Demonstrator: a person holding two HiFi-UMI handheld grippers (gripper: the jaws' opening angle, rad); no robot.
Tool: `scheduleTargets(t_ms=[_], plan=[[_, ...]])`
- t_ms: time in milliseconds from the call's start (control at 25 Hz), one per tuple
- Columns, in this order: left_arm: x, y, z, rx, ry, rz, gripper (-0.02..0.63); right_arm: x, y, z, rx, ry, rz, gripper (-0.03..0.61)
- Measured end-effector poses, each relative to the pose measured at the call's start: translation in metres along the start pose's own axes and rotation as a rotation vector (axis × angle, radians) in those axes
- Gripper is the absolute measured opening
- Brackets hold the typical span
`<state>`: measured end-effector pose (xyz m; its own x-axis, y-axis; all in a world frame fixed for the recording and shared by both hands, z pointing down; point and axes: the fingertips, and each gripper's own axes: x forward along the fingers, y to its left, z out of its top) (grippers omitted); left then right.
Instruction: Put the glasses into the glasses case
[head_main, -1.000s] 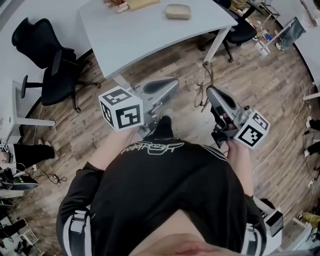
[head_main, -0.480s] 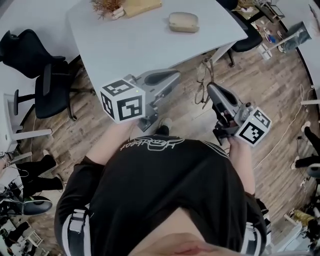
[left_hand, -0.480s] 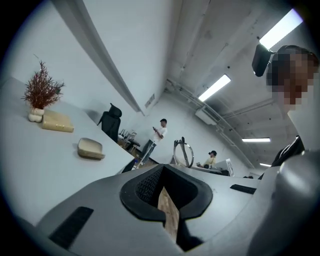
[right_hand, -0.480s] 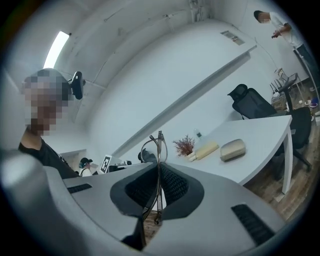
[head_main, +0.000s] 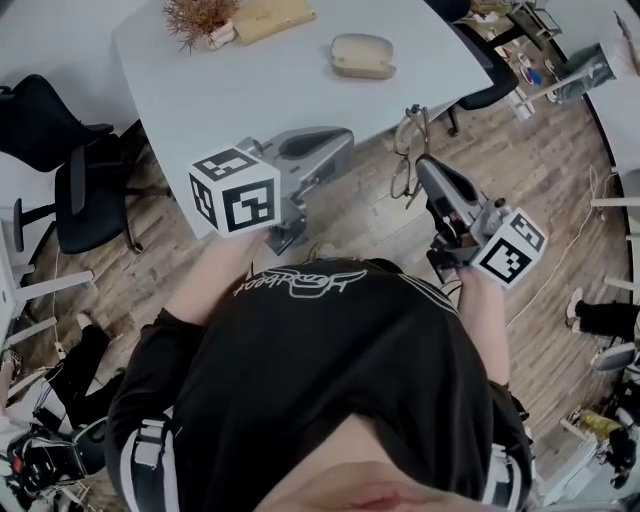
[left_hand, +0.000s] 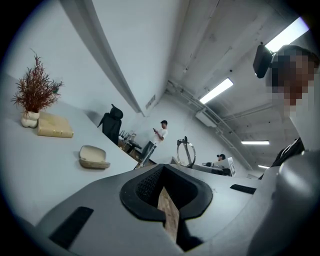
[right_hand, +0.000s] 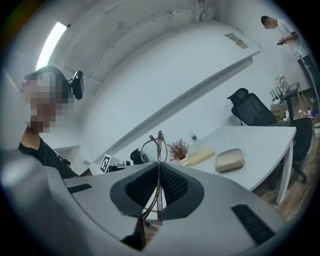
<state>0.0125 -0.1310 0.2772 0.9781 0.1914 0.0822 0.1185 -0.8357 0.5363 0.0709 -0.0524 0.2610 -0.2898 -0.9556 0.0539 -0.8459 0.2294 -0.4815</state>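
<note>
A beige glasses case (head_main: 362, 55) lies closed on the white table (head_main: 250, 90); it also shows as the case (left_hand: 93, 157) and the case (right_hand: 229, 159) in the gripper views. My right gripper (head_main: 421, 166) is shut on thin-framed glasses (head_main: 404, 160), which hang over the wooden floor just short of the table's edge. In the right gripper view the glasses (right_hand: 158, 145) stand upright between the pads of the right gripper (right_hand: 159, 167). My left gripper (head_main: 343, 137) is held level at the table's near edge, shut and holding nothing, as the left gripper (left_hand: 165, 170) view shows.
A dried plant in a small vase (head_main: 195, 18) and a pale block (head_main: 270, 15) sit at the table's far side. A black office chair (head_main: 70, 170) stands to the left on the floor. People (left_hand: 155, 140) stand and sit in the background.
Both grippers have moved forward toward the table, which now lies closer. The glasses stay clamped in the right gripper; the left stays shut.
</note>
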Motion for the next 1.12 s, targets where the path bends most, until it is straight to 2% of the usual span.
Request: scheduleTargets(t_ms=[120,480,760,1120], plan=[[0.003,0.006,0.001,0.003,-0.006,0.015,0.006,0.005,-0.009,0.002,-0.01,0.001,-0.006,0.02],[0.02,0.031,0.025,0.028,-0.031,0.083,0.006,0.035,-0.04,0.031,-0.041,0.0,0.062,0.019],[0.052,0.077,0.045,0.001,-0.037,0.163,0.006,0.066,-0.102,0.054,-0.054,0.044,0.089,0.019],[0.097,0.144,0.07,-0.073,-0.061,0.27,0.006,0.111,-0.184,0.09,-0.016,0.09,0.158,0.02]])
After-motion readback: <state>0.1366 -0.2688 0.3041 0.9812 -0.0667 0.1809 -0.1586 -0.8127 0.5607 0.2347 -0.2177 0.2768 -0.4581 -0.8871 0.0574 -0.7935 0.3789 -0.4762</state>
